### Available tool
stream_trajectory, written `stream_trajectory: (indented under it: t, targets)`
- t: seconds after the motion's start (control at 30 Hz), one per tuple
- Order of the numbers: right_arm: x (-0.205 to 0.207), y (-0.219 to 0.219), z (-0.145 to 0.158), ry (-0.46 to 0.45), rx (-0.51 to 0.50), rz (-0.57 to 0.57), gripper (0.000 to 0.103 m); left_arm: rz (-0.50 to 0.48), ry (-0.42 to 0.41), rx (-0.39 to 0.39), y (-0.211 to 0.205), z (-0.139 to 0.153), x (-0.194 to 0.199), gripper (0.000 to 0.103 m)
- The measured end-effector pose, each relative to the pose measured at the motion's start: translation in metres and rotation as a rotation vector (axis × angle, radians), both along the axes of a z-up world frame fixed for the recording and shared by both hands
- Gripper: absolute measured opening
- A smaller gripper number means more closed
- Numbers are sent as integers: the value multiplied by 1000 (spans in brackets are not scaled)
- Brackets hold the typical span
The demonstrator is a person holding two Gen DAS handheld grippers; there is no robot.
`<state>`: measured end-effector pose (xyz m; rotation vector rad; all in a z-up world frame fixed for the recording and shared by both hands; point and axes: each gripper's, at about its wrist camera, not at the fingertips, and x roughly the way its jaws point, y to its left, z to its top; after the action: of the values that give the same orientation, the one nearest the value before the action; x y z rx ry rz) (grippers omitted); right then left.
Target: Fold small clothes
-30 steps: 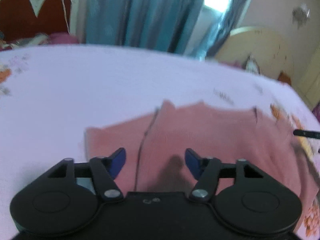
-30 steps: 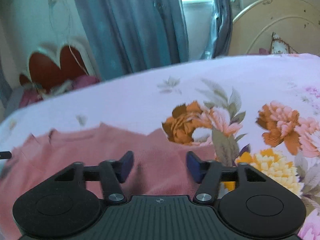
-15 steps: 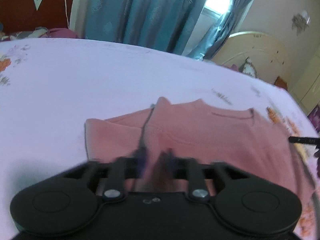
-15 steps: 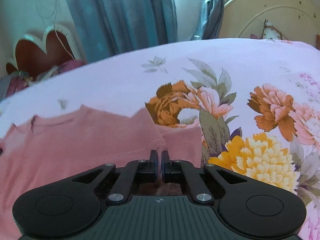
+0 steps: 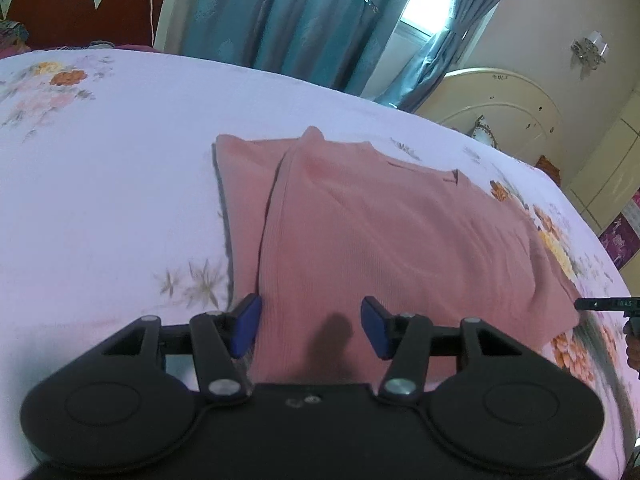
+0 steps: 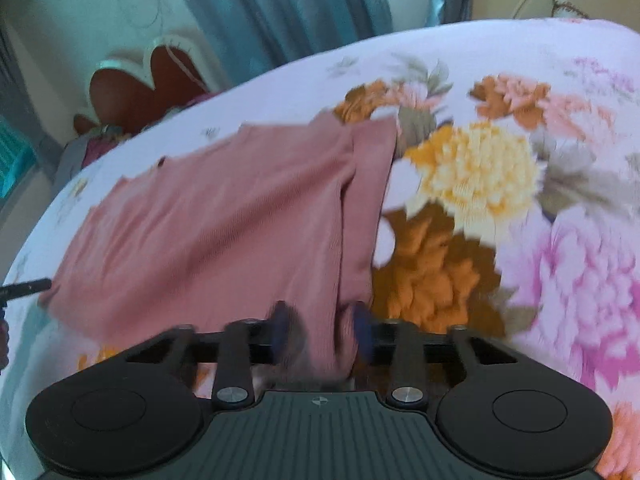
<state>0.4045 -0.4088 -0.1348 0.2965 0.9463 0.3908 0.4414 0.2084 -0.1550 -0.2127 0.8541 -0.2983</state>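
Across the middle of the floral bedsheet (image 5: 100, 184) lies the pink top (image 5: 380, 232), its near hem between the spread fingers of the left gripper (image 5: 310, 326) and right gripper (image 6: 322, 330).

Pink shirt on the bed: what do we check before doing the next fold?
1. Left gripper open: ok, jaws apart over the hem.
2. Right gripper free of cloth: cannot tell; jaws apart, but fabric bunches between them and the view is blurred.
3. Pink shirt lying on the flowered sheet: ok, mostly smooth.
4. Sleeve folded over the body: not ok, it lies out to the side.
5. Neckline visible at the far edge: ok.
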Motion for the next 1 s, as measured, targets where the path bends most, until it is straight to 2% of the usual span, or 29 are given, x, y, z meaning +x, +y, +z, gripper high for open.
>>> stream_trajectory:
  t: [0.07,0.2,0.23,0.27,0.3,0.37,0.47,0.53,0.63,0.87,0.93,0.97,1.0]
  targets:
    - [-4,-1,0,-6,26,6,25,-1,-3,36,-4,1,-4,53]
    - [-6,3,-8,14,36,25,24,-31,22,42,-8,-9,-10,51]
    - [-6,5,-8,11,36,43,15,-38,25,57,-10,-12,-11,38]
    - [-6,8,-7,4,18,61,2,-46,27,57,-10,-14,-10,25]
    - [-7,10,-6,-7,6,75,2,-38,25,48,-8,-15,-9,10]
    - [-11,10,3,-35,13,93,2,-19,-8,-21,1,-9,-12,8]
    - [-25,0,19,-75,-43,99,2,-5,-45,-24,12,1,-21,5]
    - [-28,-8,13,-49,-47,90,2,18,-24,5,17,-4,-22,5]
    - [-24,-12,-11,10,-37,66,2,41,17,0,23,-19,-18,5]
    - [-31,-10,-8,-5,-84,87,2,15,-2,60,21,-13,-26,6]
    - [-31,-13,-3,-19,-77,72,2,64,-5,70,26,-10,-35,27]
    - [-33,-17,3,-38,-96,39,3,101,-10,79,28,-5,-40,29]
    - [-33,-19,8,-51,-118,7,21,125,-31,92,28,1,-46,33]
